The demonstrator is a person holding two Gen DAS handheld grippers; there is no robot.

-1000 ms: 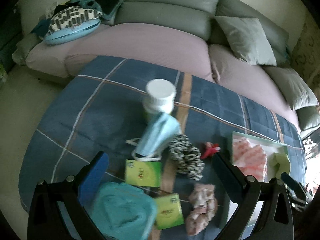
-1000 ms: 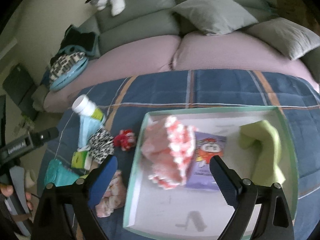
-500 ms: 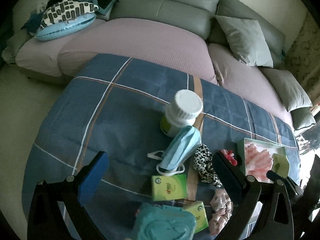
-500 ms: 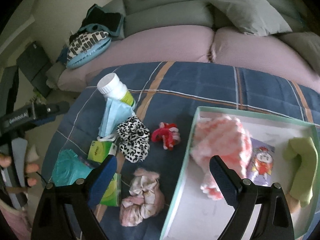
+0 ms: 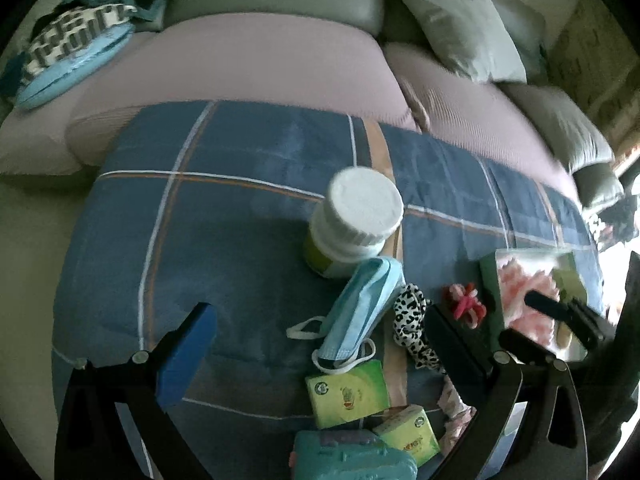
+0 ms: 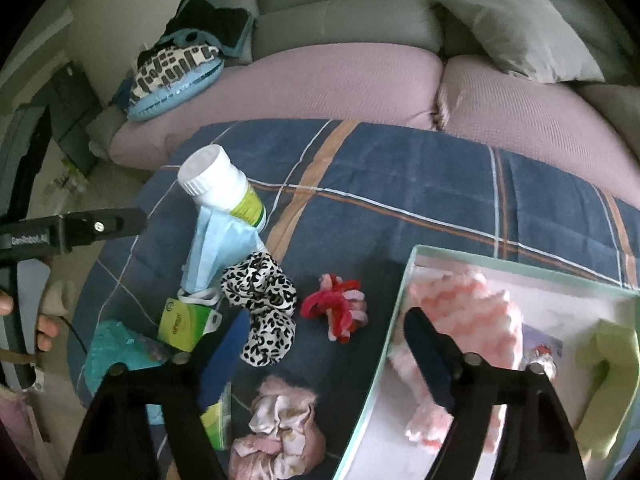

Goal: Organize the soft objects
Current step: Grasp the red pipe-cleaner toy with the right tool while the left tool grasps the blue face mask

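Right tongs [image 6: 316,344] empty, closing over red scrunchie [image 6: 336,310], likely bound for tray [image 6: 394,308]; left tongs [image 5: 320,356] open, empty above mask [image 5: 360,300]

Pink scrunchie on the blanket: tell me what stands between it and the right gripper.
Nothing visible does. The pink scrunchie lies bare on the blanket, right below the right gripper, whose empty jaws are closing. The leopard scrunchie sits clear, farther off.

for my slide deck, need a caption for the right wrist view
Empty right tongs closing above scrunchies beside the half-filled tray.
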